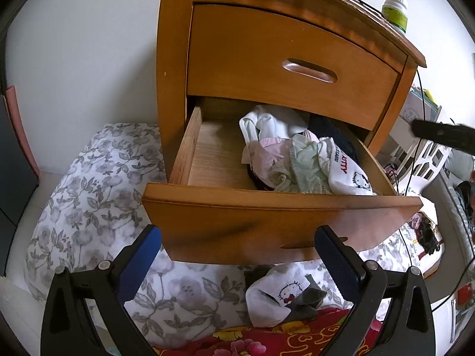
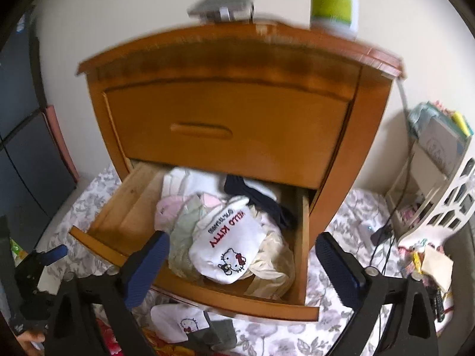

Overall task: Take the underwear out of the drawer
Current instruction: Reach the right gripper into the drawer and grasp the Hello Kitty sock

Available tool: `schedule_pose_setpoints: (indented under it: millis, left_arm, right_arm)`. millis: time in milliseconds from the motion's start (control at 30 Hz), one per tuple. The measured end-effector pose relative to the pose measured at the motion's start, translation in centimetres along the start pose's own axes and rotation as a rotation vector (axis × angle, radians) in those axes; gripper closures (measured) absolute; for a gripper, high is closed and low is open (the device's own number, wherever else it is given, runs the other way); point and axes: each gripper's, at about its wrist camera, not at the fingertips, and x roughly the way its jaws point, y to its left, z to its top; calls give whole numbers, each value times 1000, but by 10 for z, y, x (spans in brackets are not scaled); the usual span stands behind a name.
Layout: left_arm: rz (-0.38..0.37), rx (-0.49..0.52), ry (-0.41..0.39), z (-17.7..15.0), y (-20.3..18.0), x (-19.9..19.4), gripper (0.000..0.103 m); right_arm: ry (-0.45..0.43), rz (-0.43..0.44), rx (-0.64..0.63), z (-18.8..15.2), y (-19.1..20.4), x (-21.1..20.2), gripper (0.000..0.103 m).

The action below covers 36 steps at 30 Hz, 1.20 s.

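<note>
The wooden nightstand's lower drawer (image 1: 267, 204) stands pulled out. A pile of underwear (image 1: 299, 160) fills its right half, with a white Hello Kitty piece (image 2: 225, 249) on top. A white Hello Kitty piece (image 1: 273, 296) and a grey piece (image 1: 308, 299) lie together on the bedding below the drawer front. My left gripper (image 1: 237, 255) is open and empty, low in front of the drawer face. My right gripper (image 2: 243, 262) is open and empty, hanging above the drawer's front edge over the pile. The left gripper (image 2: 38, 264) also shows at the far left of the right wrist view.
The upper drawer (image 1: 291, 68) is closed. A white bottle (image 2: 332, 3) and a flat packet (image 2: 225, 3) stand on the nightstand top. A white lattice rack (image 2: 439, 201) and black cables (image 1: 415, 154) are to the right. Floral bedding (image 1: 89, 195) surrounds the nightstand; a dark cabinet (image 2: 26, 154) is on the left.
</note>
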Motion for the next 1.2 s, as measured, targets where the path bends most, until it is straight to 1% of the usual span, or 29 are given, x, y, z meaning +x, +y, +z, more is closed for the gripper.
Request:
schedule_pose_setpoints:
  millis: [233,400,533,733,833,900,933,1000,1067,1100,1167,1200]
  left_arm:
    - [0,3,12,-1,3,3,0]
    - [-3,9,25,-1,3,6,0]
    - [-4,16,34,-2,5,8,0]
    - [-11,13,49,-3,7,14,0]
    - [-14,21,56,-3,7,17,0]
    - [-16,21,58,-3,7,18,0]
    - [-17,20,60,-3,7,19,0]
    - [-20,17,66,-3,8,21,0]
    - [-22,16,71,-4,9,22,0]
    - [-22,15,73,-4,10,23,0]
    - [-23,13,76,-4,11,24,0]
    - [-24,11,78,-4,11,25,0]
  right_arm:
    - [187,33,13,-3,4,61,14]
    - [256,30,0,-6,12,90,17]
    - [326,45,-24,-11,22,107,19]
    - [368,37,-74,-15,33,118,19]
    - [401,30,-95,-18,38,129,21]
    - [410,20,-109,-20,39,132,26]
    - [415,12,-113,-20,37,134,29]
    - [416,8,-101,-20,33,135,33]
    - [412,-3,-90,-20,28,135,40]
    - [408,-3,-85,-19,25,134,41]
    - [401,9,-68,-17,20,133,49]
    - [394,12,-59,-17,18,132,51]
